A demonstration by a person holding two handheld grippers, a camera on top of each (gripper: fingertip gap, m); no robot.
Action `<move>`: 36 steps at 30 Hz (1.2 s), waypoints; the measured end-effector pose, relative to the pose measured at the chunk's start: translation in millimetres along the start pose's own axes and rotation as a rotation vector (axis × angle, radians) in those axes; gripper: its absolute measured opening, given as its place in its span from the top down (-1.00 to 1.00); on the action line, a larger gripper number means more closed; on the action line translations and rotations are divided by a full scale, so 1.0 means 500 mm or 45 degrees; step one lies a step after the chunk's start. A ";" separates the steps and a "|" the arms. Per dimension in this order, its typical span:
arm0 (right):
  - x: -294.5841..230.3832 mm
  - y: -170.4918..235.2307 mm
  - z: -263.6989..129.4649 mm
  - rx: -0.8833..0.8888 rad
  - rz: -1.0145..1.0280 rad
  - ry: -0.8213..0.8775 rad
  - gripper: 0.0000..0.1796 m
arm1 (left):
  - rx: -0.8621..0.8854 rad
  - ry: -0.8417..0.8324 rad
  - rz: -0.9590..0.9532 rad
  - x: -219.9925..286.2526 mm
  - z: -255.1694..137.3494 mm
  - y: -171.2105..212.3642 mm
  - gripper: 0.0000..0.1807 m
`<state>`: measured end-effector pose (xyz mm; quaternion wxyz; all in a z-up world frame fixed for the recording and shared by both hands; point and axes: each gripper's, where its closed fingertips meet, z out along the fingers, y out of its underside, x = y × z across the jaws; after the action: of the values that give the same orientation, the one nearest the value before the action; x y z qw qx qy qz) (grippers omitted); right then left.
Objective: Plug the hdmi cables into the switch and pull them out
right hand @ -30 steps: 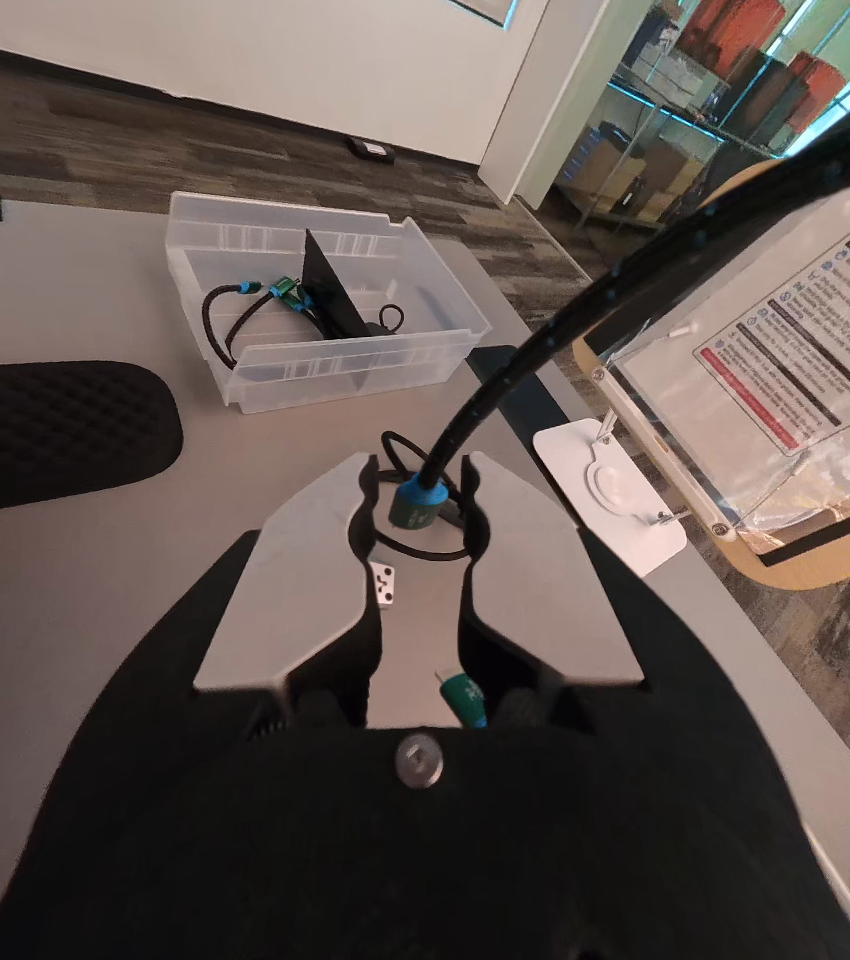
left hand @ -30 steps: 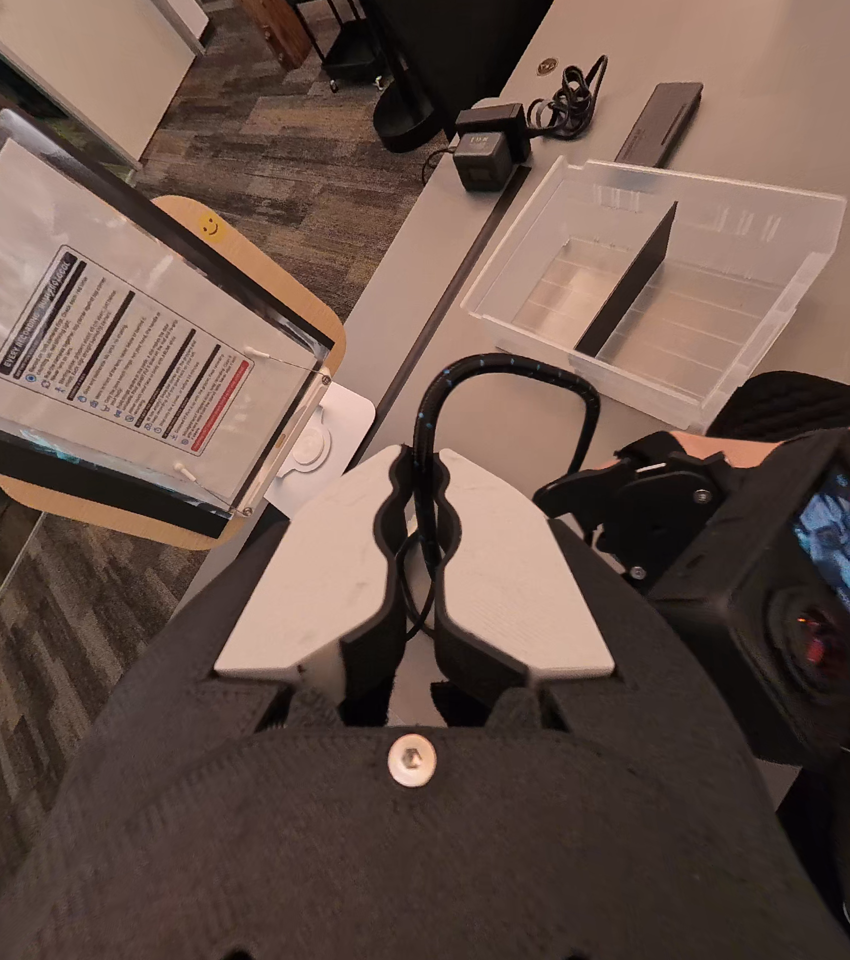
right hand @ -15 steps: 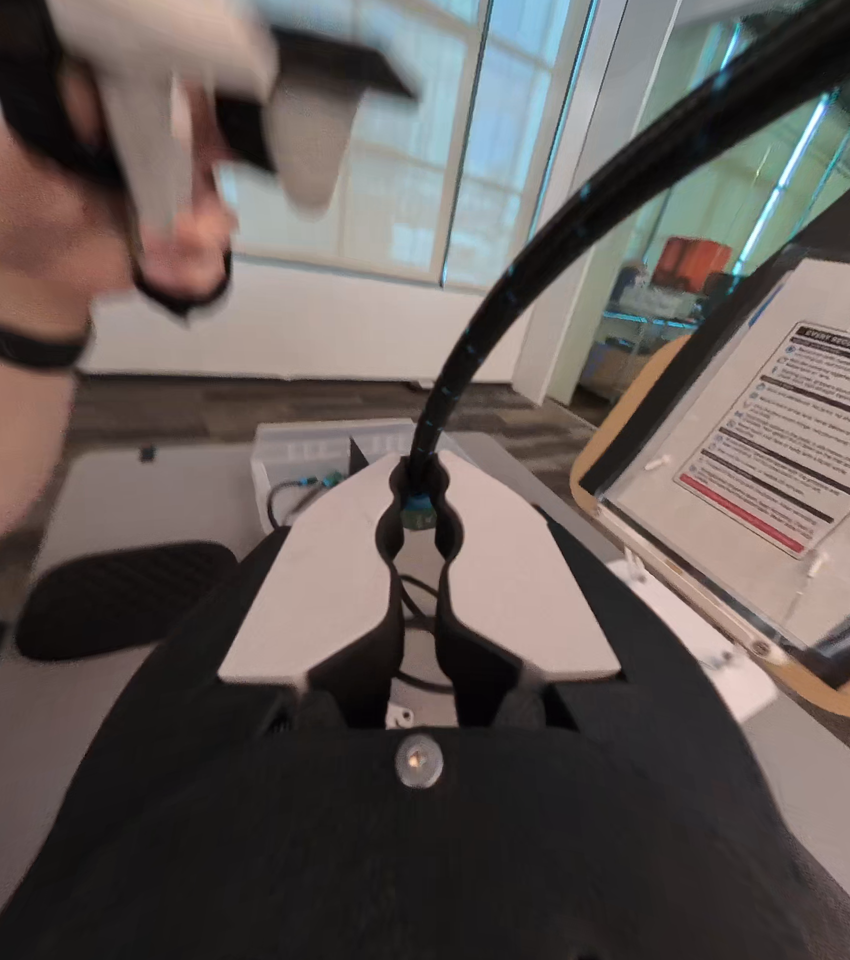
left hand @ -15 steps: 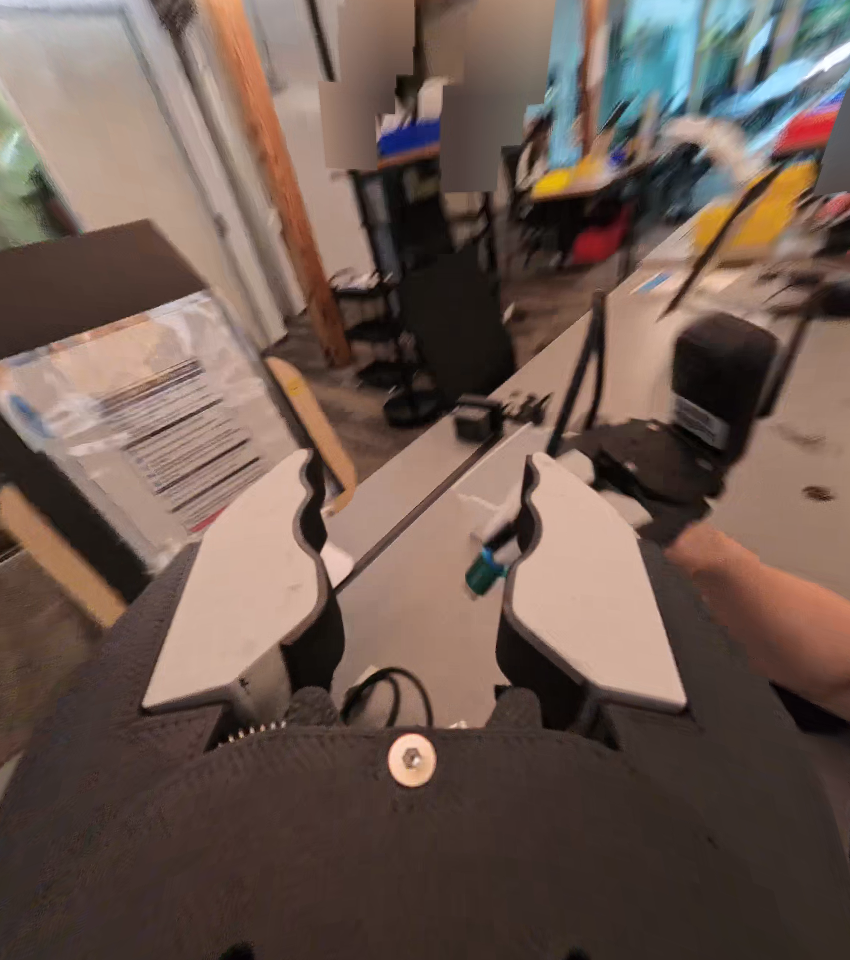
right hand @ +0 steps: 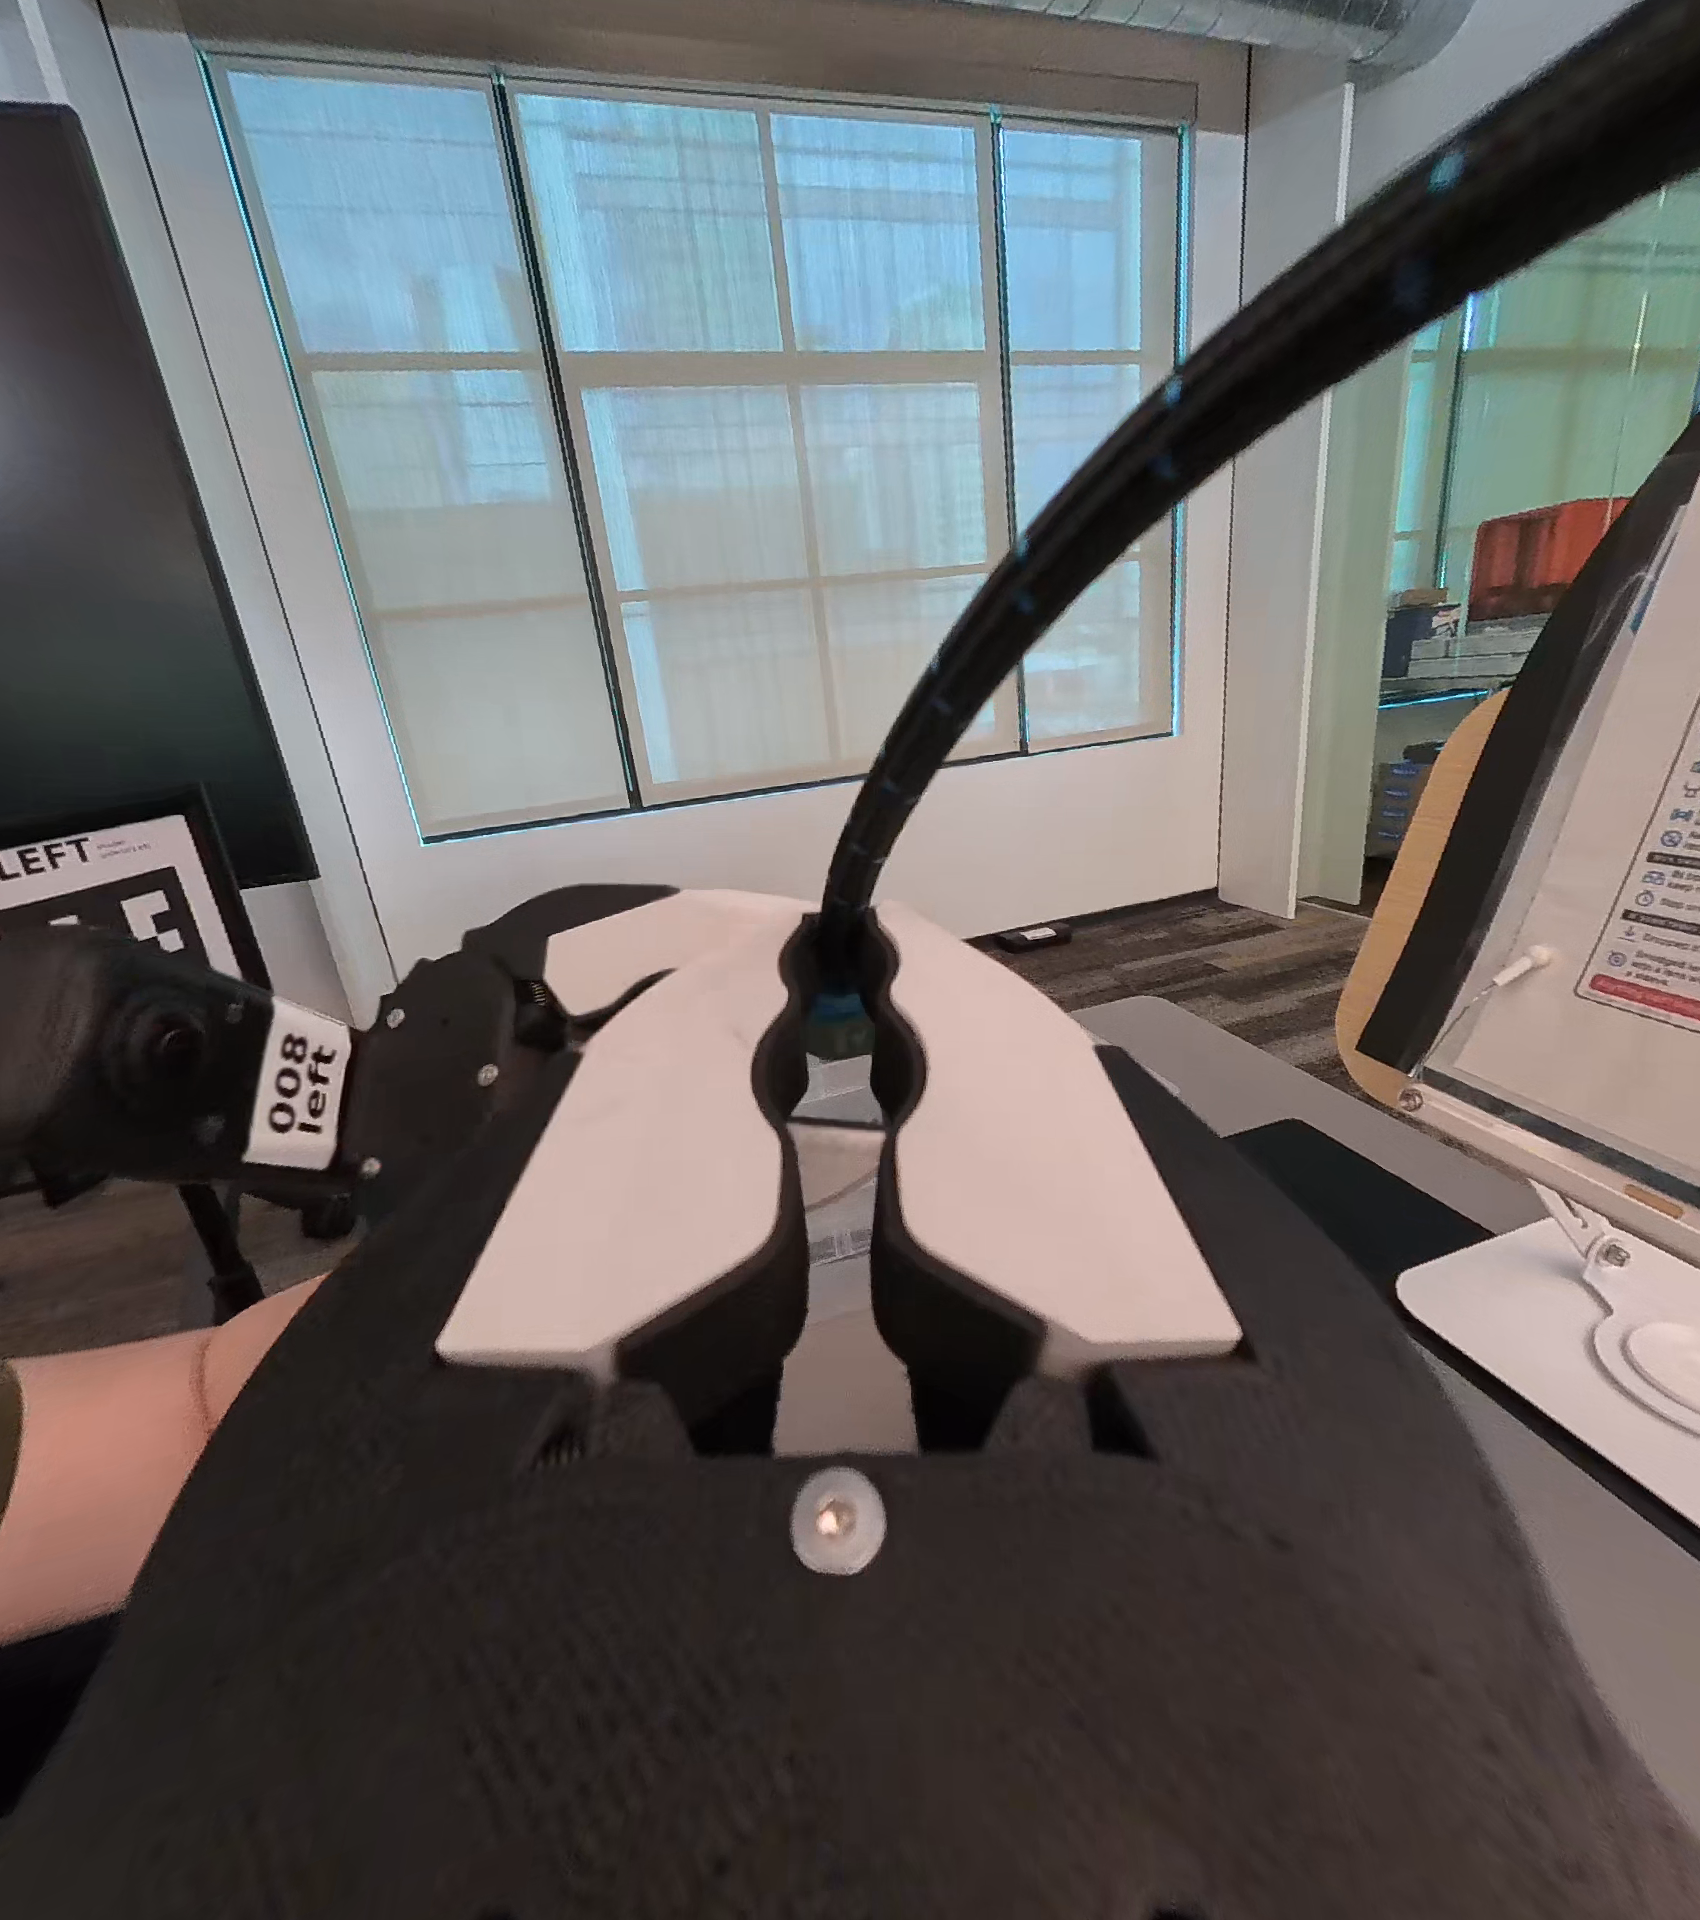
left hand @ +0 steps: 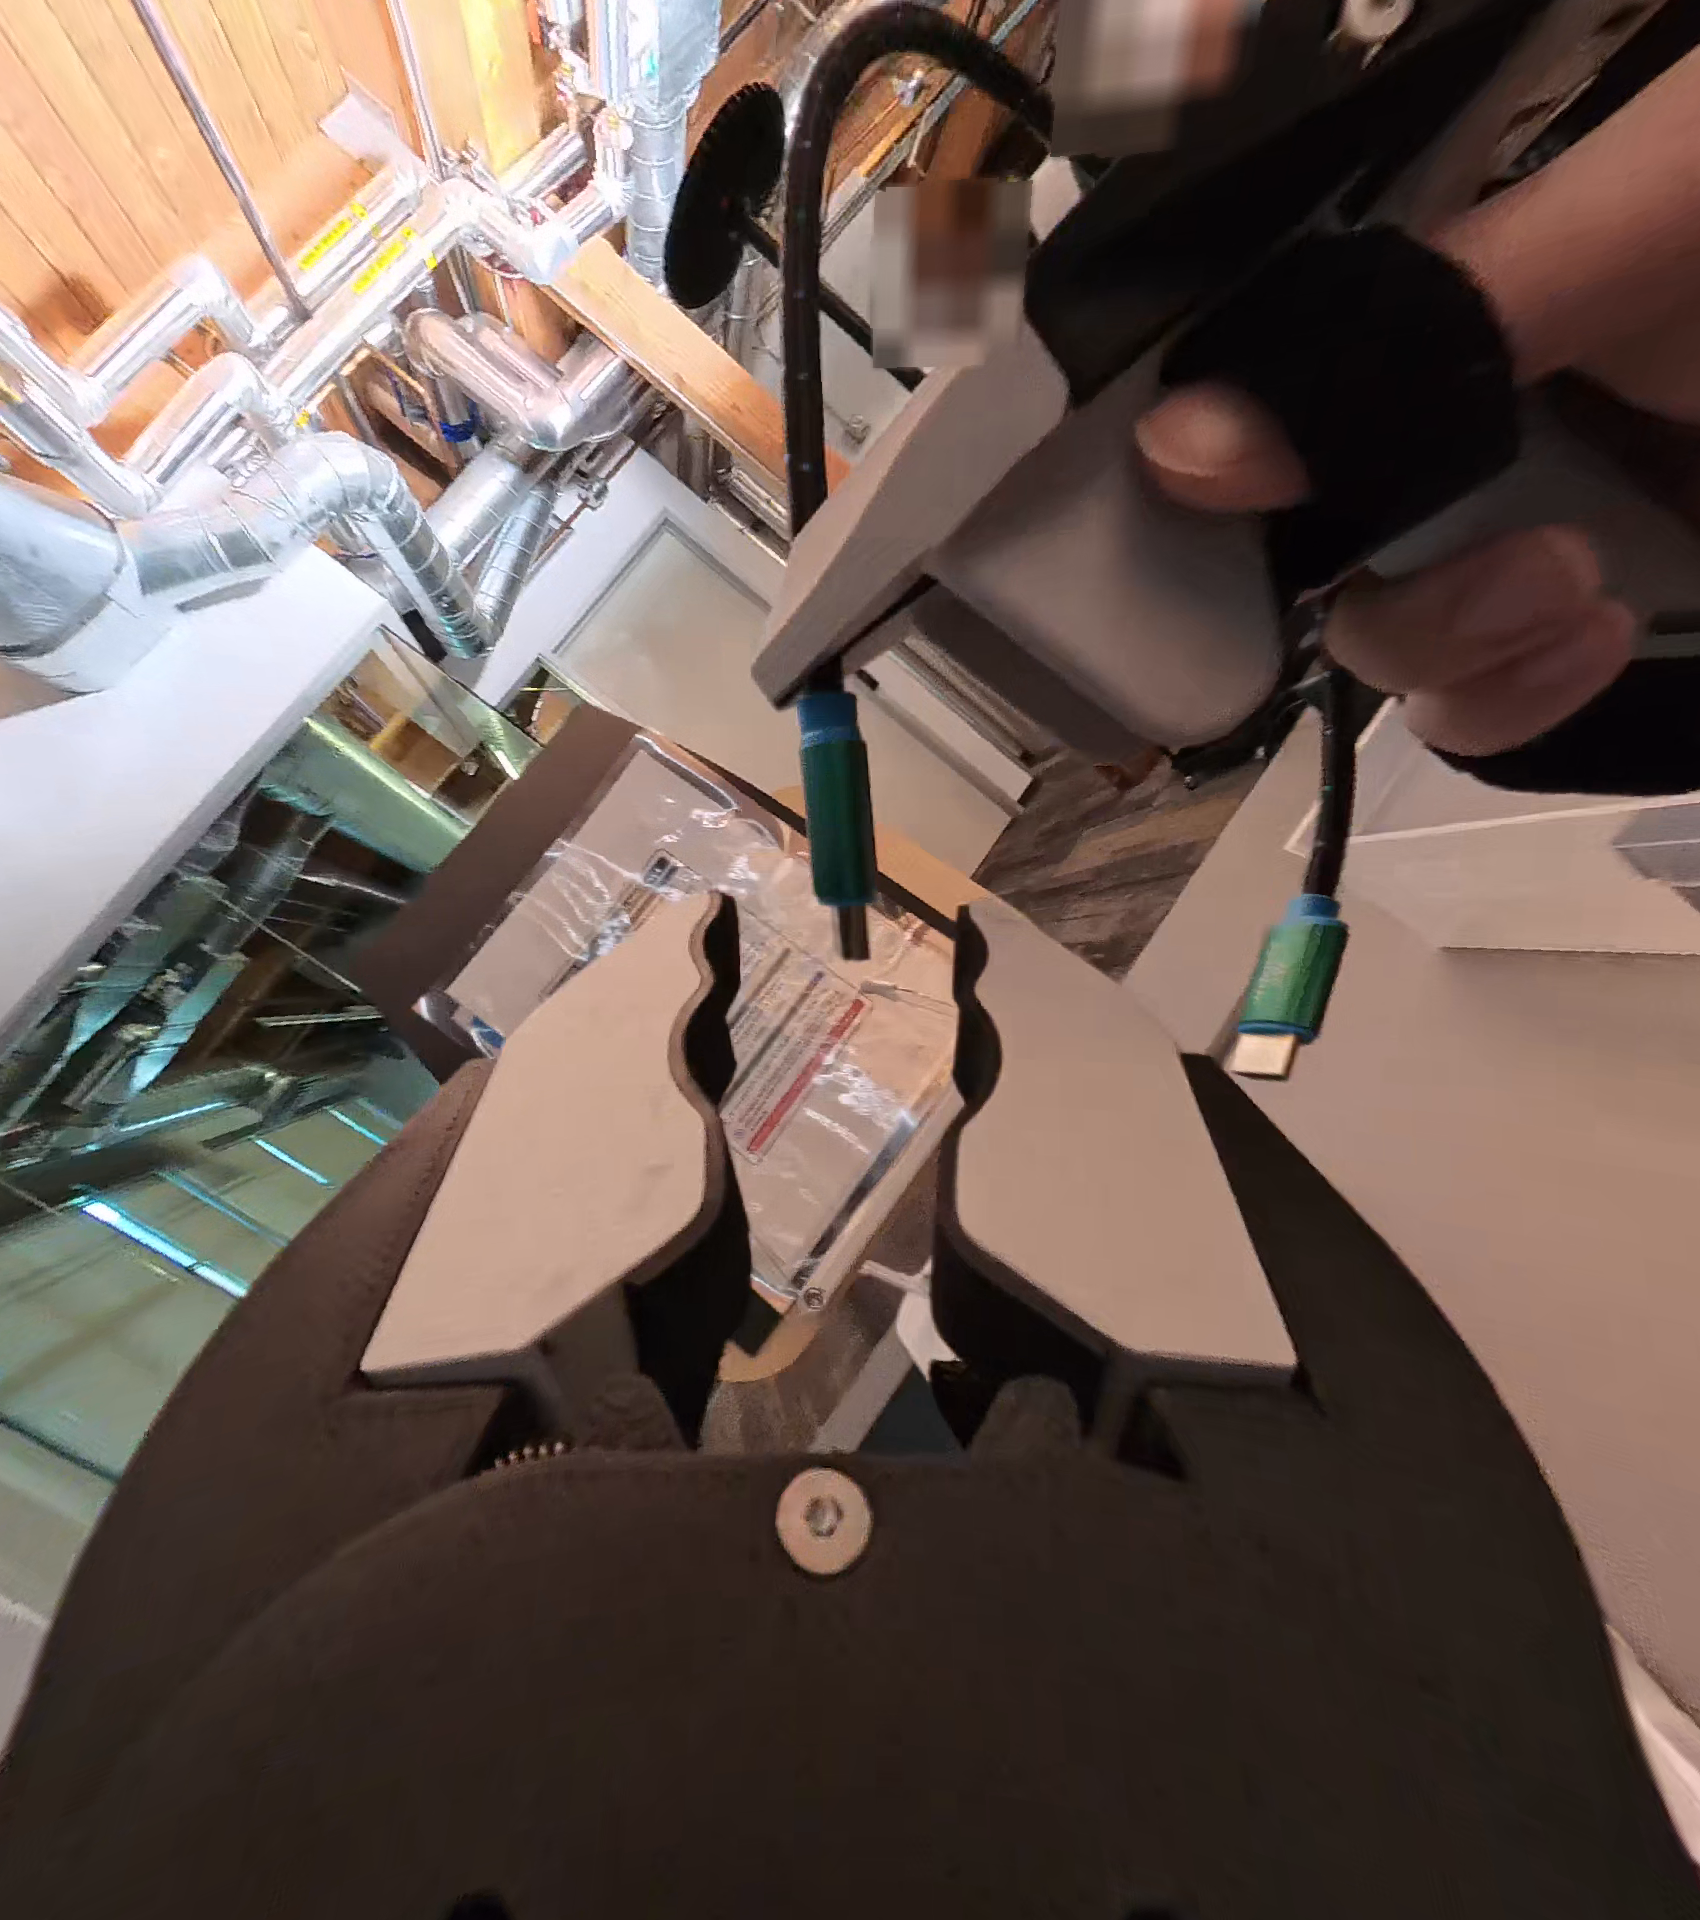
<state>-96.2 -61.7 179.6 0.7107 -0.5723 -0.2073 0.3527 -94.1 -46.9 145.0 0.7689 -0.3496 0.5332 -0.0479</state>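
The grey table (left hand: 1511,1299) runs off the right edge of the left wrist view, where a clear plastic bin (left hand: 1594,862) is cut off too; no switch can be made out in either view. A framed instruction sheet (right hand: 1677,831) on a white stand is partly out of frame. The black braided HDMI cable (right hand: 1085,540) arches up out of sight, both green, blue-collared plugs hanging. The right gripper (right hand: 838,1023) is pinched on the cable just above one plug (left hand: 833,821); the other plug (left hand: 1287,982) dangles free. The left gripper (left hand: 838,997) is spread, holding nothing, its fingers (left hand: 586,1122) just below the gripped plug.
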 end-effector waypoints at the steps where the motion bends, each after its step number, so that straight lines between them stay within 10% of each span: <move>1: 0.000 0.000 0.000 0.002 0.001 -0.001 0.92 | 0.004 -0.009 0.018 -0.004 0.005 -0.001 0.61; 9: 0.001 0.001 -0.002 0.000 0.088 -0.086 0.92 | 0.029 -0.020 0.268 -0.017 0.020 -0.015 0.88; 36: -0.011 0.049 -0.030 -0.287 -0.032 -0.281 0.88 | -0.065 0.322 0.630 0.010 -0.001 -0.017 0.88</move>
<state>-95.9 -73.5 152.8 0.6194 -0.6035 -0.3296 0.3789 -90.0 -55.7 146.1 0.6755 -0.2194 0.6951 0.1115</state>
